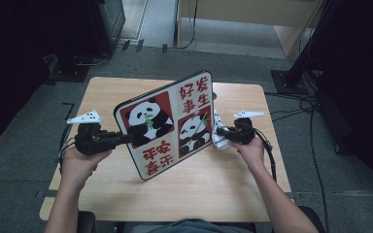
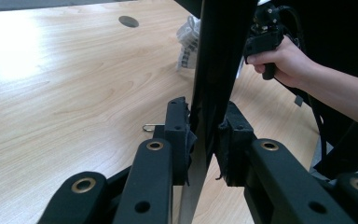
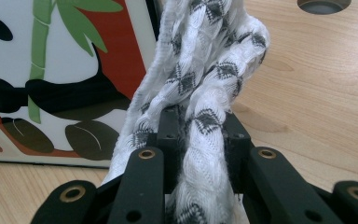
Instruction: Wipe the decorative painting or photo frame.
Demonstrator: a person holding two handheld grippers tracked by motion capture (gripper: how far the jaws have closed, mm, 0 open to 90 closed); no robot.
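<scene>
two pandas with green bamboo sit on red squares on a white panda board (image 1: 167, 125), beside red chinese characters. the board stands tilted on one lower corner near the middle of the wooden worktop (image 1: 233, 189), its printed face toward the person.

the left gripper (image 1: 126, 138) is at the board's left edge. in the left gripper view its jaws are closed onto the board's thin dark edge (image 2: 214, 84), one pad (image 2: 179, 135) on each side, with the left hand (image 1: 80, 162) wrapped round the handle.

just right of the board, the right gripper (image 1: 222, 133) is clamped on a bunched white cloth with a grey woven pattern (image 1: 219, 133). in the right gripper view the cloth (image 3: 200, 93) bulges up between the nearly closed jaws and lies against the board's printed face (image 3: 65, 79). the right hand (image 1: 250, 148) holds this gripper.

behind the board, a small metal clip (image 2: 152, 127) lies on the worktop, and farther off there is a round hole (image 2: 128, 21) in the wood.

around the worktop the floor (image 1: 19, 145) is grey carpet, with black cables (image 1: 315, 121) trailing to the right of the board.
</scene>
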